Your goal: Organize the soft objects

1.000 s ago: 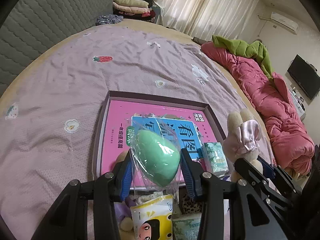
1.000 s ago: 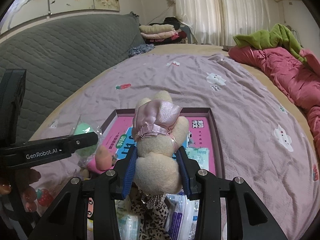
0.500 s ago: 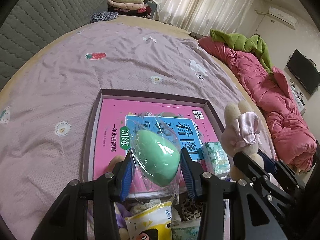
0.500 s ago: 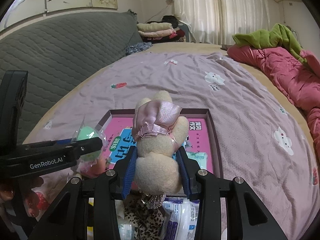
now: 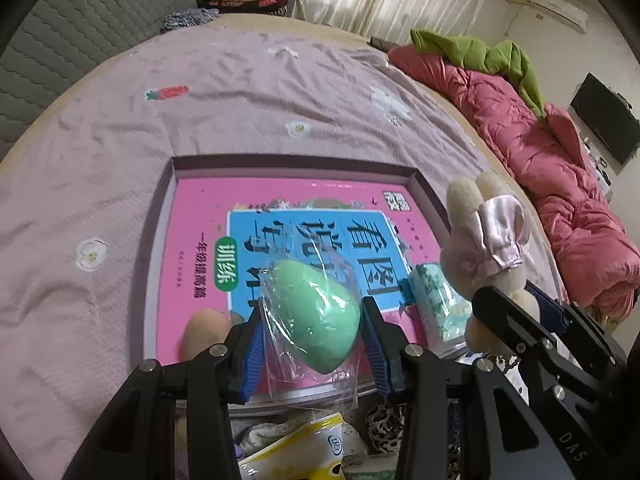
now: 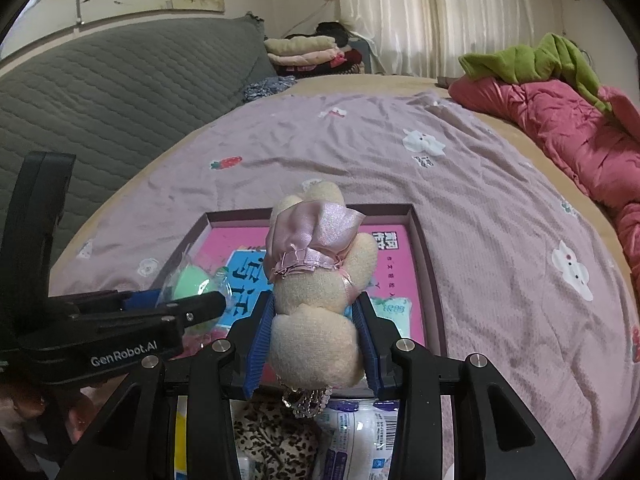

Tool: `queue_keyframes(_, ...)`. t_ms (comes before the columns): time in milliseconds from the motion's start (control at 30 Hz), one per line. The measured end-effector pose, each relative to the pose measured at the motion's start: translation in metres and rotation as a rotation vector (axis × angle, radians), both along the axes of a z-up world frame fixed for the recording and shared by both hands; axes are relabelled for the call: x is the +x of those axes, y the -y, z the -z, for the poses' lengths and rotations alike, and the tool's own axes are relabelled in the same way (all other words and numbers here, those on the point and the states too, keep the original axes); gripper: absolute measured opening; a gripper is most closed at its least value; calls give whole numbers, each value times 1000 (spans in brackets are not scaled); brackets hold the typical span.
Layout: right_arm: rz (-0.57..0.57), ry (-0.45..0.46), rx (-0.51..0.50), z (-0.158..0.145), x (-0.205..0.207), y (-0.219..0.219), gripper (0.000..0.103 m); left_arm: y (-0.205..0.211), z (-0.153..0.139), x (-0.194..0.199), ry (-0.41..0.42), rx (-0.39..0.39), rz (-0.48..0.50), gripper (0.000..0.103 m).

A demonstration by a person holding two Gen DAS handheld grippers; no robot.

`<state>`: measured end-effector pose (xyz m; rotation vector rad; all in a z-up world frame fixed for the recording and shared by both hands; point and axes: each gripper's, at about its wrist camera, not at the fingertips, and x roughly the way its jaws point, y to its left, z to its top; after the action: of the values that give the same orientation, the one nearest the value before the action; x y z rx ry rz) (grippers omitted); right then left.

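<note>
Left wrist view: the left gripper (image 5: 312,340) has its fingers clenched on a green sponge egg (image 5: 316,316) sealed in a loose clear wrapper, low in the centre of the frame, above the near edge of a shallow tray (image 5: 158,248) lined with a pink book cover. I judge it light and squashy, with slippery film, so a hold across the widest middle suits best. A tissue pack (image 5: 434,304) lies in the tray at right. Purple bedsheet (image 5: 120,140) fills the frame's left; a pink quilt (image 5: 540,168) sits at upper right.

Right wrist view: the right gripper (image 6: 314,336) grasps a cream plush rabbit (image 6: 316,320) by its body, centre frame, above the tray (image 6: 434,280). It looks light and yielding, and the satin dress may slip, so the thick torso is the safer hold. A grey quilted headboard (image 6: 120,92) and curtains (image 6: 440,12) stand behind.
</note>
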<state>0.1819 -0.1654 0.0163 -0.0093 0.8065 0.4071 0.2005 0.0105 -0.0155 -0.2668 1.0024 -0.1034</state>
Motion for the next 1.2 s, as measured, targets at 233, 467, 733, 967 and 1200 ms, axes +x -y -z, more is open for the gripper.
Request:
queue_keyframes(233, -11, -37, -8, 14, 6, -2, 41, 7, 16, 4, -42, -7, 43, 44)
queue_keyframes(467, -5, -62, -10, 25, 15, -8, 41, 11, 24, 7, -67, 4, 92, 44)
queue_keyframes(733, -34, -100, -30, 43, 28, -20, 41, 4, 37, 8, -113, 15, 92, 44)
queue_keyframes(967, -39, -126, -45, 57, 32, -23, 41, 0, 39, 5, -110, 7, 96, 44)
queue_keyframes(1200, -26, -104, -77, 60, 30, -22, 41, 1, 39, 4, -112, 1, 90, 44)
